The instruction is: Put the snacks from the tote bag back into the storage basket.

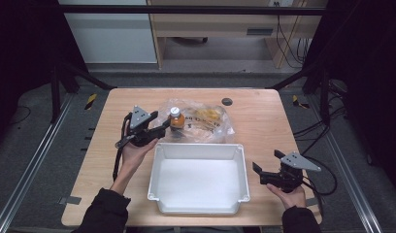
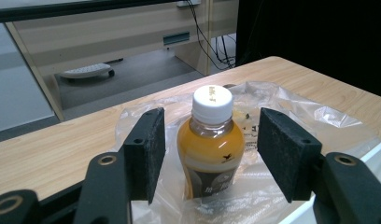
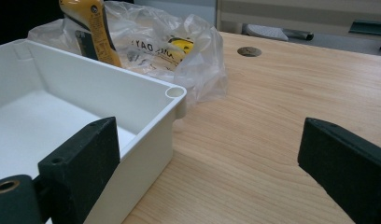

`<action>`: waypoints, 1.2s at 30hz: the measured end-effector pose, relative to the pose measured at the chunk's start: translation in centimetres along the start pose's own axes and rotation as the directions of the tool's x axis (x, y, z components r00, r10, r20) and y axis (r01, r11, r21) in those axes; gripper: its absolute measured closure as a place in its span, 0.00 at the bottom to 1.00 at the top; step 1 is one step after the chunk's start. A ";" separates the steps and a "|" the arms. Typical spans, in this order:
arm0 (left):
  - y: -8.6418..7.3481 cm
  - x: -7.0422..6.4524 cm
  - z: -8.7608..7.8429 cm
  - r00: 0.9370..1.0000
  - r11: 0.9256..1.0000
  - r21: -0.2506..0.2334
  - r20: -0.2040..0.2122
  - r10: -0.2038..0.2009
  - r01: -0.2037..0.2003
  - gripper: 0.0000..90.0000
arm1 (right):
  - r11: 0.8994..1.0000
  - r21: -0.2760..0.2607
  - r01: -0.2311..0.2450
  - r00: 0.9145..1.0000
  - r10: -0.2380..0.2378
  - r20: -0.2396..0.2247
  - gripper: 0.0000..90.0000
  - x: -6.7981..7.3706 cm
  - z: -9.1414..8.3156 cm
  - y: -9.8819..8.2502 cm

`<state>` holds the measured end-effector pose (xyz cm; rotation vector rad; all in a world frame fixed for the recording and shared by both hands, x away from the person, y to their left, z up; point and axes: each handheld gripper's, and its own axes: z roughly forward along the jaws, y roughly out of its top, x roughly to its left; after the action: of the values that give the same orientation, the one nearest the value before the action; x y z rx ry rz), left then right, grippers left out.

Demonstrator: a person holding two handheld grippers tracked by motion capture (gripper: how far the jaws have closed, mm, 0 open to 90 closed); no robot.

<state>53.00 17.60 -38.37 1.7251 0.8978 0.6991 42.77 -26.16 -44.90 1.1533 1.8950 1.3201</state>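
Nearest the camera: the left hand-held gripper (image 2: 207,154), jaws spread wide, its 2 black pads (image 2: 149,149) flanking the juice bottle without touching it.
Juice bottle (image 2: 211,144): upright, white cap on, orange drink inside; it stands on the crumpled clear plastic bag (image 1: 206,121) at the far middle of the desk (image 1: 264,121), just behind the white tray (image 1: 198,177).
Right hand-held gripper (image 1: 264,175): jaws wide, holding nothing, low over the desk just beside the tray's right wall.
White tray: nothing in it, near the front edge of the desk.
Plastic bag: yellow-printed packaging shows inside it, too blurred to name.
Progress: early, by my reading. The bottle is bracketed but not gripped; closing on it, lifting it clear of the bag and setting it in the tray are likely all left to do.
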 end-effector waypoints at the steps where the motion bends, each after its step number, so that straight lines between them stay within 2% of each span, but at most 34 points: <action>1: 0.0 0.0 0.2 1.000 1.000 0.005 0.000 0.000 0.000 0.46 | 1.000 -0.001 -0.002 1.000 0.002 0.000 0.06 0.0 0.0 0.0; 17: 0.7 -0.7 2.5 1.000 0.999 0.022 0.002 0.023 -0.023 0.51 | 1.000 0.000 0.001 1.000 -0.001 -0.001 0.07 0.0 0.1 0.0; 36: -0.1 -0.4 4.7 1.000 0.999 0.039 -0.008 0.028 -0.028 0.57 | 1.000 0.009 0.006 1.000 -0.006 -0.001 0.07 0.0 0.2 0.0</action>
<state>56.53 14.82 -39.90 1.7733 0.8997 0.7123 42.90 -26.05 -44.96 1.1511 1.9047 1.3107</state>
